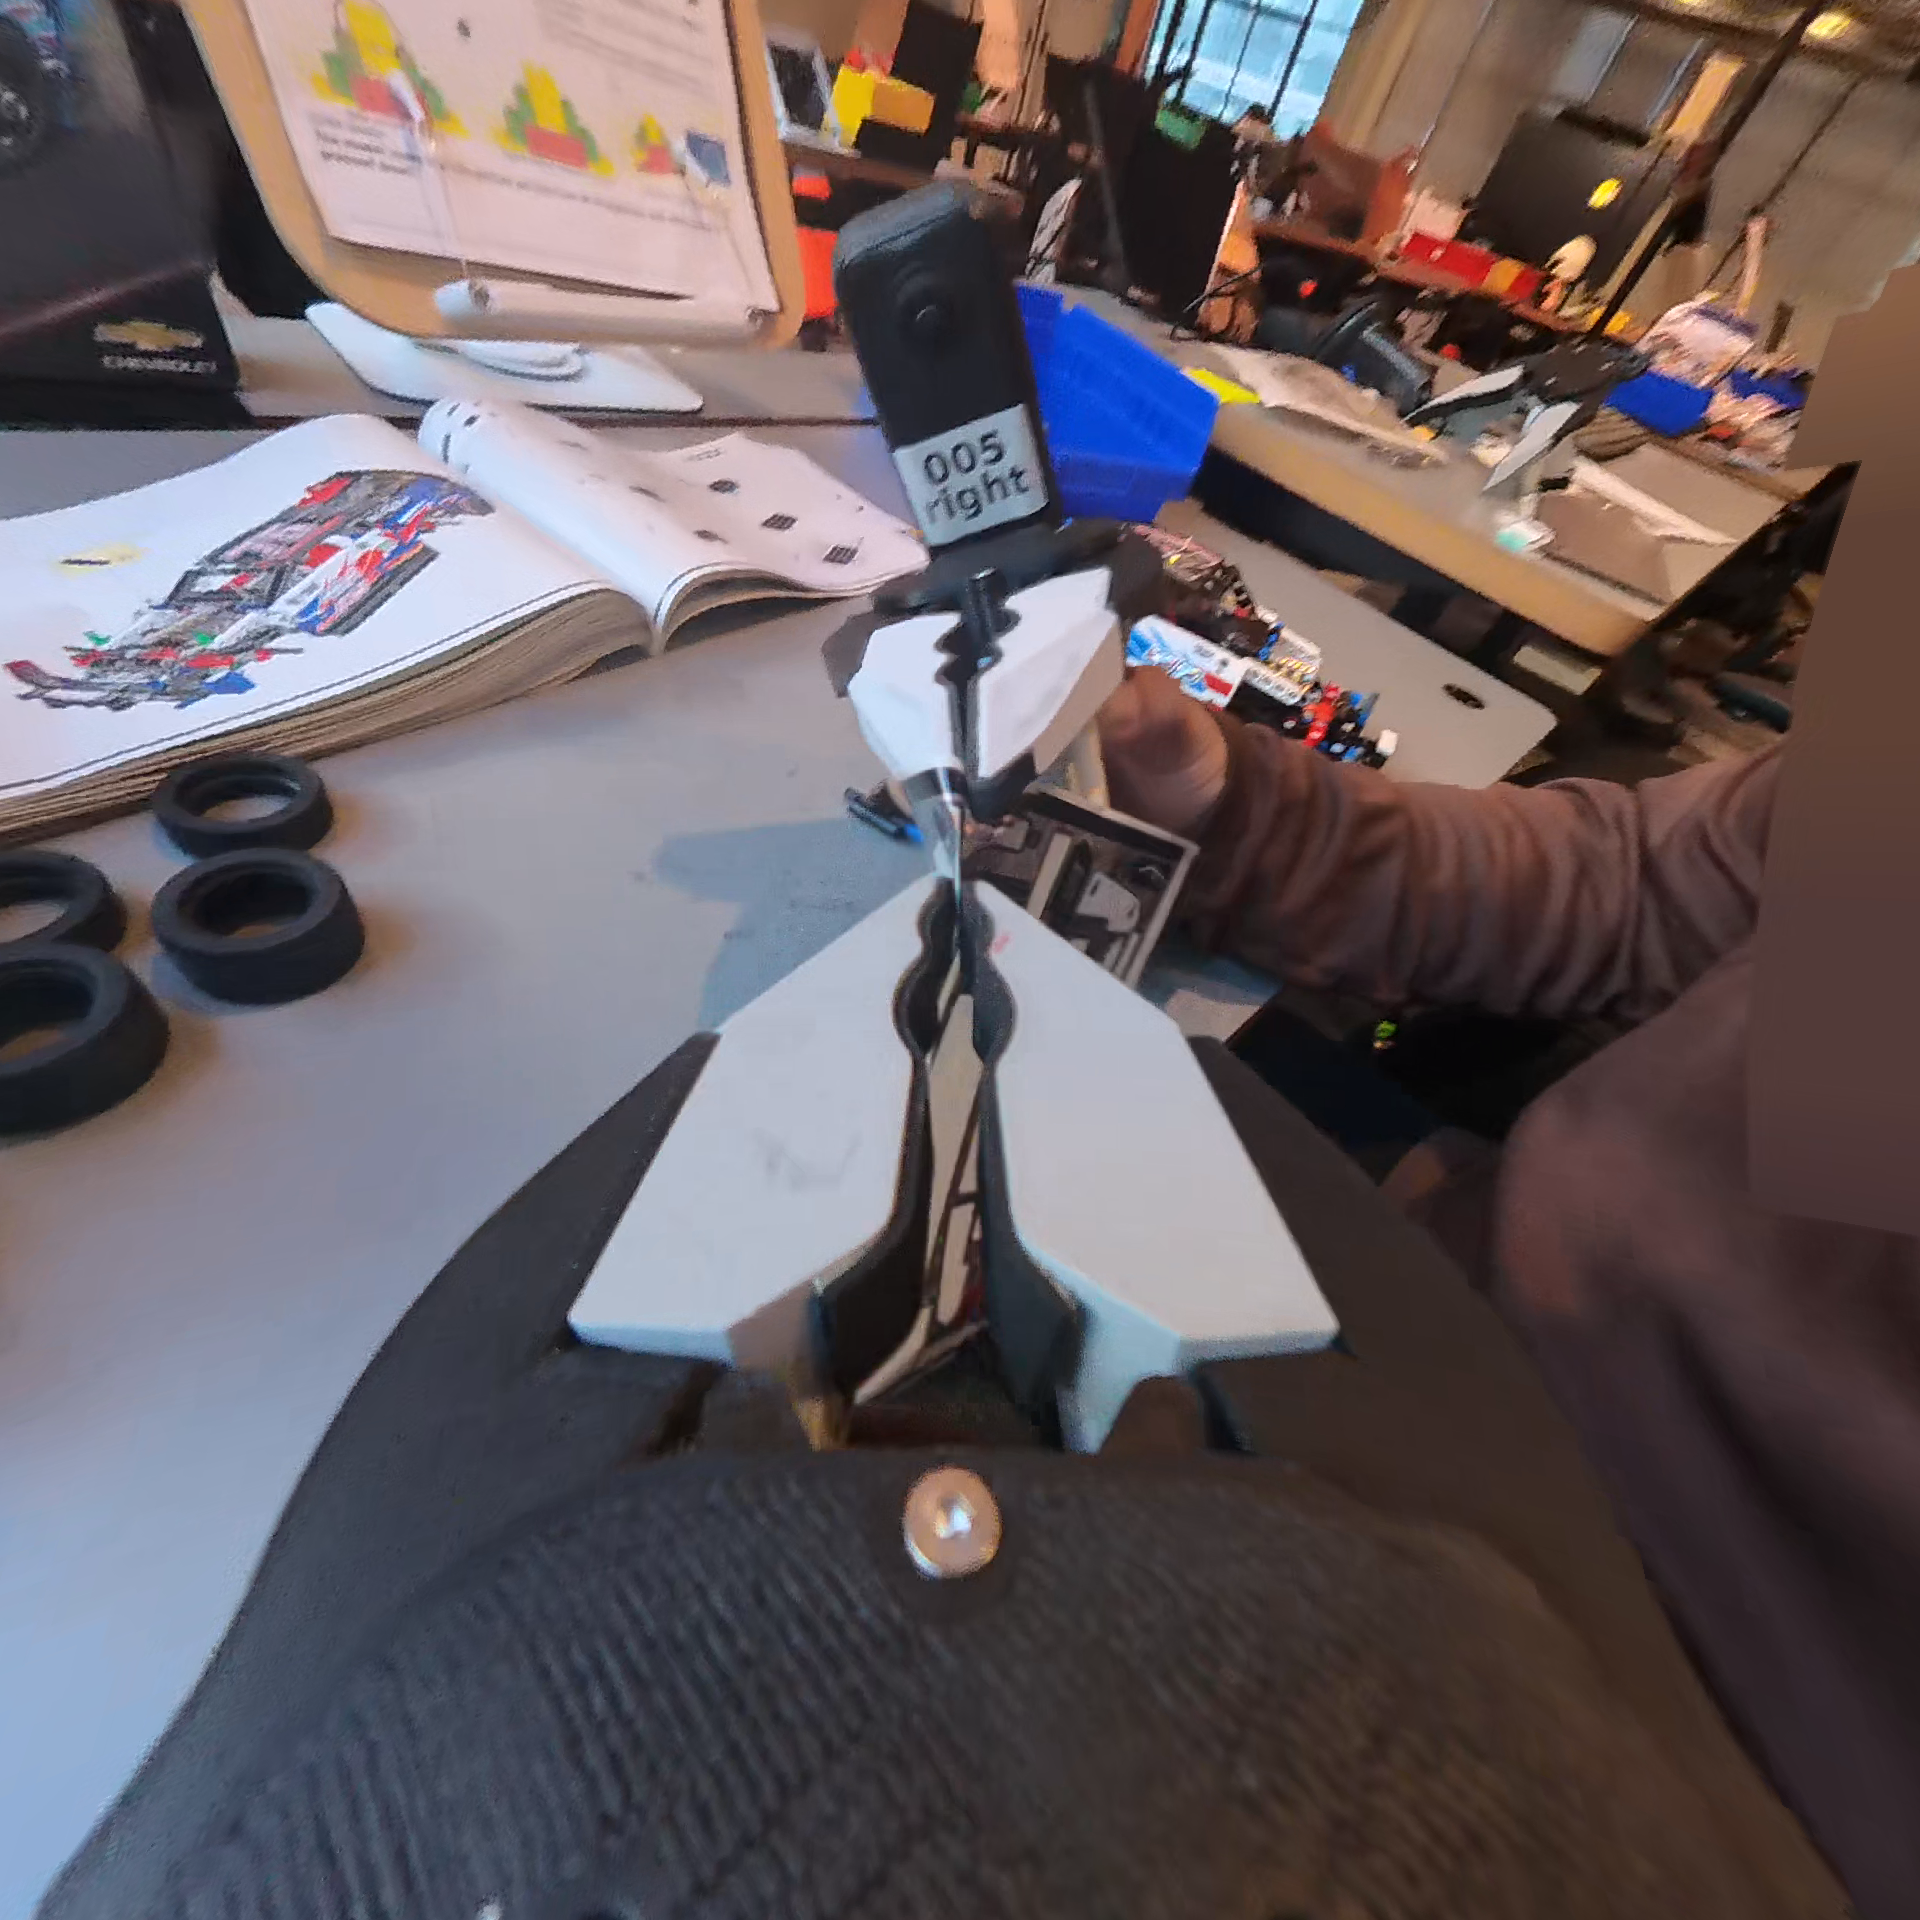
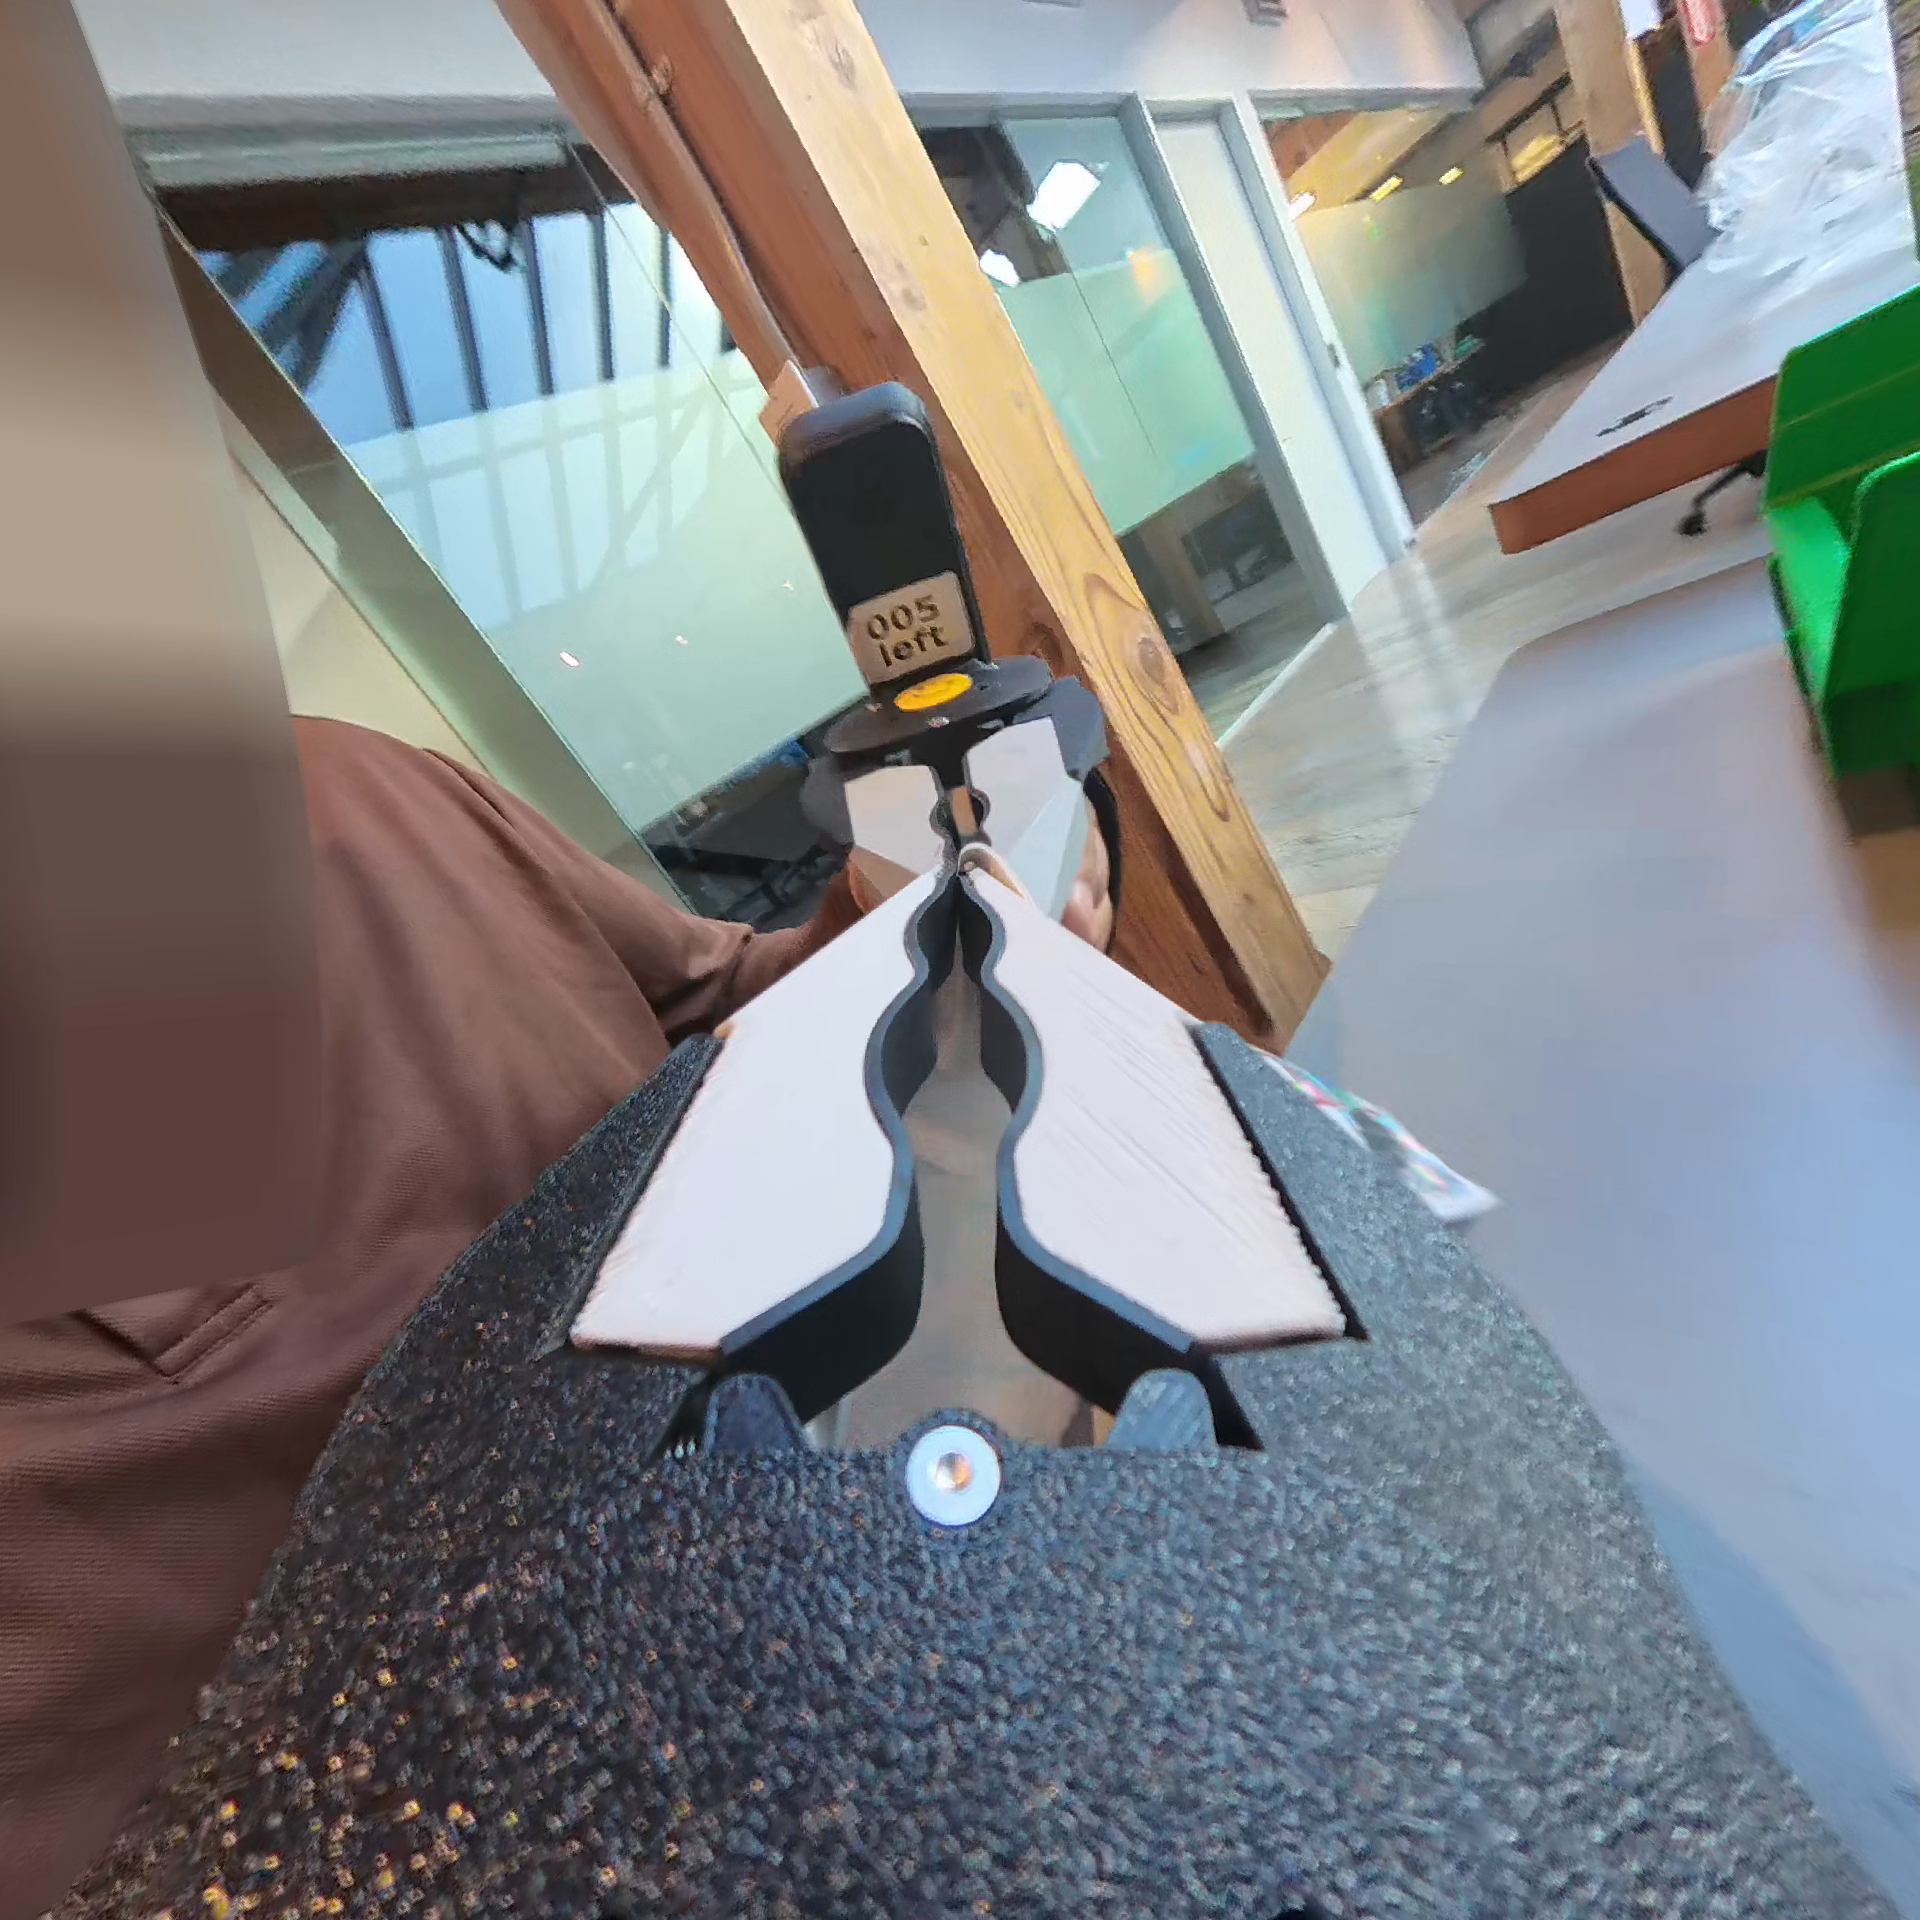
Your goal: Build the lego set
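Observation:
Both grippers meet tip to tip above the grey table (image 1: 468,987). In the left wrist view, my left gripper (image 1: 956,899) is shut on a thin glossy sheet (image 1: 943,831) seen edge-on, and its black-and-white print shows between the fingers. The right gripper (image 1: 961,784) faces it, shut on the sheet's far end. In the right wrist view, my right gripper (image 2: 958,883) is shut at the tips. The shiny sheet (image 2: 966,805) runs on into the left gripper (image 2: 961,831) just beyond.
Several black tyres (image 1: 255,925) lie at the left by an open instruction booklet (image 1: 312,603). Another printed sheet (image 1: 1107,904) lies under the grippers. A partly built model (image 1: 1247,665) and a blue bin (image 1: 1122,426) sit behind. A green bin (image 2: 1849,582) stands at the right.

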Tool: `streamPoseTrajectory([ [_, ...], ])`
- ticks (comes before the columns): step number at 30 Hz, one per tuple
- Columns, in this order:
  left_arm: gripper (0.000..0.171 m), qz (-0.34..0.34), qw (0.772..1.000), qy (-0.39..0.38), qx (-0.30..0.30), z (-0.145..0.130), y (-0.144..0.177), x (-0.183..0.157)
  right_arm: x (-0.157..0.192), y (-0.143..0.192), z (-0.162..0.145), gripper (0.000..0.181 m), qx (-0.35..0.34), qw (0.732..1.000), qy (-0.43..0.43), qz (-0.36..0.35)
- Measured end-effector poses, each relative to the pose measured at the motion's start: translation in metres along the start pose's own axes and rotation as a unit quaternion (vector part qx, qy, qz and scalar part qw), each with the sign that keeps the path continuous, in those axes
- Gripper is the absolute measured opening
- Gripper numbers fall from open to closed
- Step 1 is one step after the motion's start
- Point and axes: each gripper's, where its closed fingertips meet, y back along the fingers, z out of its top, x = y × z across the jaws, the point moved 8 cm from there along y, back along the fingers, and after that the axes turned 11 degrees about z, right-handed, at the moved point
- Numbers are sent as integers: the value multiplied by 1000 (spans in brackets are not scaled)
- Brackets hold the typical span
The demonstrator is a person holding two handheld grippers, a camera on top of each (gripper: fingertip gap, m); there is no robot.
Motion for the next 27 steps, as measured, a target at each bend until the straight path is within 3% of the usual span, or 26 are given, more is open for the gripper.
streamPoseTrajectory([
  [4, 0, -31, 999, 28, -20, 0, -2, -3, -5, 2, -2, 0, -13, 999, -31, 8],
  [15, 0, 46, 996, -70, -25, 3, -4, -3, -7, 6, -4, 0, -41, 993, -90, 63],
  [27, 0, 65, 995, -71, -2, -4, 1, 5, -16, 4, -13, 0, -6, 994, -105, 21],
])
